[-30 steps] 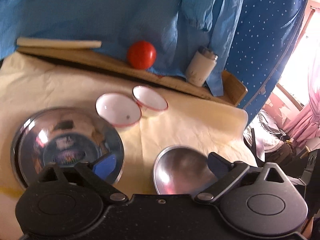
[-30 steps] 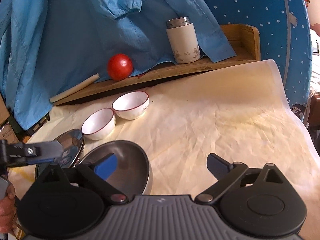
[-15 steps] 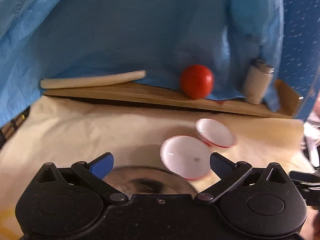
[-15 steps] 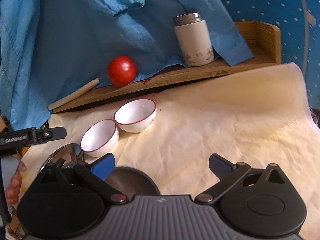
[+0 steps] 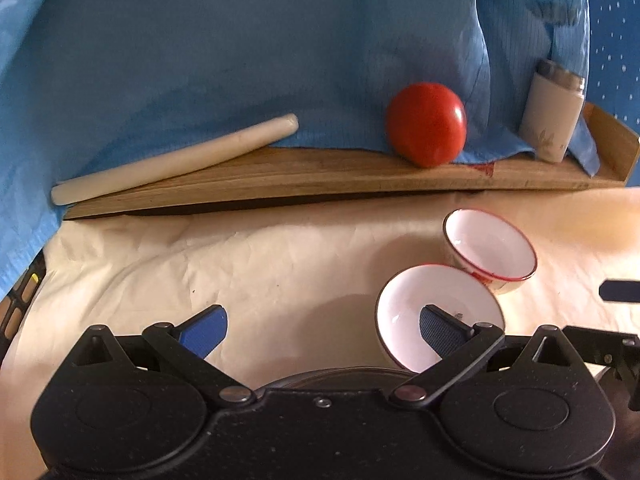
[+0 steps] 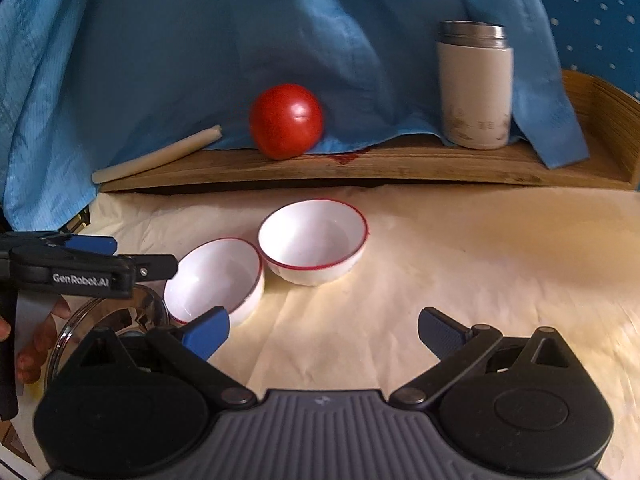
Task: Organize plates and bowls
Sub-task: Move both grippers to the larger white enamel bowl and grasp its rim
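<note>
Two red-rimmed white ceramic bowls [image 6: 264,264] now nearer; both grippers, left gripper [image 5: 320,326] and right gripper [image 6: 322,330], spread apart, empty, over cream-papered tabletop [image 6: 480,248].

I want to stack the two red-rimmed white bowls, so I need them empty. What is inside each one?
Nearer bowl and farther bowl show only bare white insides in the right wrist view. In the left wrist view, a gripper finger covers part of the nearer bowl's floor.

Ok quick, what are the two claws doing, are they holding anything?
Left claw: open, holding nothing.
Right claw: open, holding nothing.
</note>
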Action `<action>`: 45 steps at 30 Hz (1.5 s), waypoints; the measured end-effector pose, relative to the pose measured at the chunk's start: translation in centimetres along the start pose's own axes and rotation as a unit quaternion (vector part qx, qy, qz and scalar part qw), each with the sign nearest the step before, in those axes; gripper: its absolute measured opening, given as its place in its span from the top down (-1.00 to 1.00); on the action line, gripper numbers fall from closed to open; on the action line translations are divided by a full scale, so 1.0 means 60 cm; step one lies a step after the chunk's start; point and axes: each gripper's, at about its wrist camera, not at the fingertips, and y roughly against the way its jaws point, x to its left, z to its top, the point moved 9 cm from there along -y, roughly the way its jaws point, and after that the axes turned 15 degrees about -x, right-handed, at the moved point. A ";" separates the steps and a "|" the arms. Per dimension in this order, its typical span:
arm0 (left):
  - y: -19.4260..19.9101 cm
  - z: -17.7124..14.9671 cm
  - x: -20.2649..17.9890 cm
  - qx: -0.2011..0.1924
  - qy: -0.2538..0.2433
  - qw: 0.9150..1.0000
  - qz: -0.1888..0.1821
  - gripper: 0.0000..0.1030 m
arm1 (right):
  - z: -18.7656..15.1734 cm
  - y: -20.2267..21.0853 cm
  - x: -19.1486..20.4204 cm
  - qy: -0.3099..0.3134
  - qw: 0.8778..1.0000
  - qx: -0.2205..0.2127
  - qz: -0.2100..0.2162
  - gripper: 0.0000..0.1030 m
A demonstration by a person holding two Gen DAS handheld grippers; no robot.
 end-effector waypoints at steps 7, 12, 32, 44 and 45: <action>-0.019 -0.003 0.001 0.010 -0.022 1.000 -0.002 -0.98 | 0.007 -0.026 0.014 0.025 1.000 0.015 0.004 -0.99; -0.030 -0.005 0.002 0.018 -0.040 0.999 -0.002 -0.98 | 0.009 -0.038 0.023 0.039 0.999 0.025 0.008 -0.97; -0.041 -0.020 -0.004 0.036 -0.063 0.997 -0.024 -0.59 | -0.005 -0.071 0.060 -0.006 0.995 0.074 0.059 -0.41; -0.042 -0.028 -0.023 0.048 -0.007 0.996 -0.077 0.33 | -0.009 -0.088 0.082 -0.026 0.993 0.089 0.075 0.04; -0.041 -0.028 -0.025 0.050 0.000 0.995 -0.081 0.39 | -0.009 -0.088 0.083 -0.026 0.993 0.088 0.075 0.12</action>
